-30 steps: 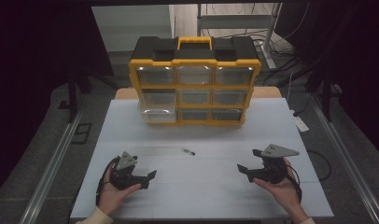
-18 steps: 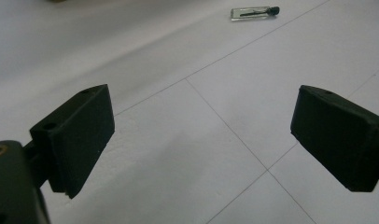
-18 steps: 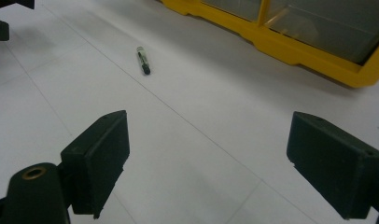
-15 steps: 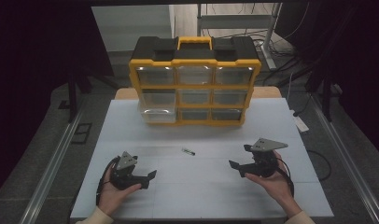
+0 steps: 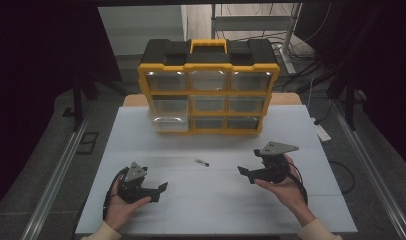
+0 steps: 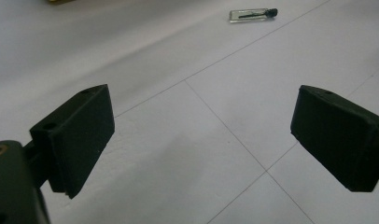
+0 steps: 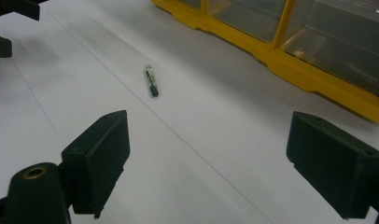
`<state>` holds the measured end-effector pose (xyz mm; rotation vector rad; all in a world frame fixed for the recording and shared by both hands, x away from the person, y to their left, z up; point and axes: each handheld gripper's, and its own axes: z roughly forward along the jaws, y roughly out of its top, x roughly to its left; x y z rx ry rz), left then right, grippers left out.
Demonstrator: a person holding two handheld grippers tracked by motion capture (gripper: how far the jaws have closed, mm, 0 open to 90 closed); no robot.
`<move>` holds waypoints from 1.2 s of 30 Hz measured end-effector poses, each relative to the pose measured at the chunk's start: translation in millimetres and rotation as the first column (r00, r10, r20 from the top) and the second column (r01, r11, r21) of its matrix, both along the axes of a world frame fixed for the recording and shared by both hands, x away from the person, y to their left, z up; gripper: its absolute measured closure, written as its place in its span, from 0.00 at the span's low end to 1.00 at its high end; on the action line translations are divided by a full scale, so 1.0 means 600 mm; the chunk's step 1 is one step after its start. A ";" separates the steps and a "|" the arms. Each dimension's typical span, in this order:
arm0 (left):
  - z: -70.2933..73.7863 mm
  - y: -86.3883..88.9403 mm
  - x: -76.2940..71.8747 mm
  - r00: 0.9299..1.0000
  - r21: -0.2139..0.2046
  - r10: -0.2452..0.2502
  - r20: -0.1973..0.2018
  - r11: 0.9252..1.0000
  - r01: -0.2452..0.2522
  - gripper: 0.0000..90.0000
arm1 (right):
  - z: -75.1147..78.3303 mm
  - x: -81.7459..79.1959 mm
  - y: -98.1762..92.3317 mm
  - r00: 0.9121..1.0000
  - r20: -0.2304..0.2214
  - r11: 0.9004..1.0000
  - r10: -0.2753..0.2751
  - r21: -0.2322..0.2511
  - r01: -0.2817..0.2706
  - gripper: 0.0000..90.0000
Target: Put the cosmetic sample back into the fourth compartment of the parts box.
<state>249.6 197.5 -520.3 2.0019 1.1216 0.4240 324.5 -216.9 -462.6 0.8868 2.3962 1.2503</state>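
- Small clear vial [image 5: 202, 161] [image 6: 252, 15] [image 7: 150, 80] with black cap — lying flat on white table [image 5: 216, 200], mid-table.
- Yellow organizer [image 5: 209, 92] [image 7: 295, 51] behind it — upright, clear drawers.

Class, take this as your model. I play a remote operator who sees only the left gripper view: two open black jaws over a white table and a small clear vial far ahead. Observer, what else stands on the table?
Observer: A yellow and black drawer cabinet stands at the far side of the table, behind the vial.
Operator: Is any drawer pulled out?
Observer: The bottom-left drawer sticks out a little; the others sit flush.
Operator: Where is the other gripper?
Observer: The right gripper, jaws open, is held over the table to the right of the vial, pointing toward it.
Operator: Which end has the vial's cap?
Observer: In the right gripper view, the dark cap points toward that gripper.
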 end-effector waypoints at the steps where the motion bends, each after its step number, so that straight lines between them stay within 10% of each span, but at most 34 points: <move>1: 0.000 0.000 0.000 1.000 0.000 0.000 0.000 1.000 0.000 0.08 | 0.000 0.000 0.000 1.000 0.000 1.000 0.000 0.000 0.000 0.16; 36: -0.002 -0.003 0.001 1.000 0.004 -0.002 -0.005 1.000 0.002 0.08 | 0.024 0.032 0.069 0.997 -0.023 0.997 0.077 -0.028 -0.078 0.15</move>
